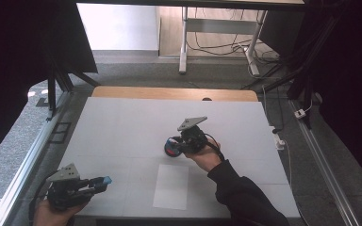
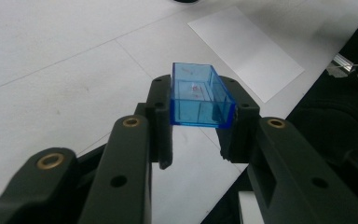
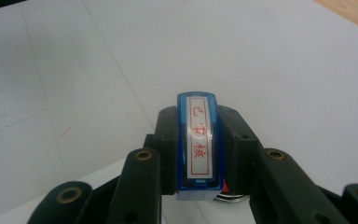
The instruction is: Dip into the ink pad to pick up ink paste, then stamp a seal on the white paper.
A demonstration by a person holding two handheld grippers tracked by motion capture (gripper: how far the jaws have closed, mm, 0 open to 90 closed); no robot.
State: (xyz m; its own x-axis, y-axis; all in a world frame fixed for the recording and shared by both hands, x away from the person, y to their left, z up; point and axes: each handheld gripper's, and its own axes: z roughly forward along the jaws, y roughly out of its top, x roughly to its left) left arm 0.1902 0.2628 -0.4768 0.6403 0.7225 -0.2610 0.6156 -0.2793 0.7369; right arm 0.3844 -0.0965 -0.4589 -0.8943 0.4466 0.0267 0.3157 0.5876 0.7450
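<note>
Left gripper: fingers clamped on blue cap, hollow visible. Right gripper: fingers clamped on stamp, beyond paper sheet; red-character label legible.

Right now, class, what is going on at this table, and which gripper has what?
A person works at a white table with a gripper in each hand. The left gripper is shut on a clear blue cap, held off to the near left. The right gripper is shut on a blue stamp with red characters on its label, near the table's middle. A white sheet of paper lies nearby.
</note>
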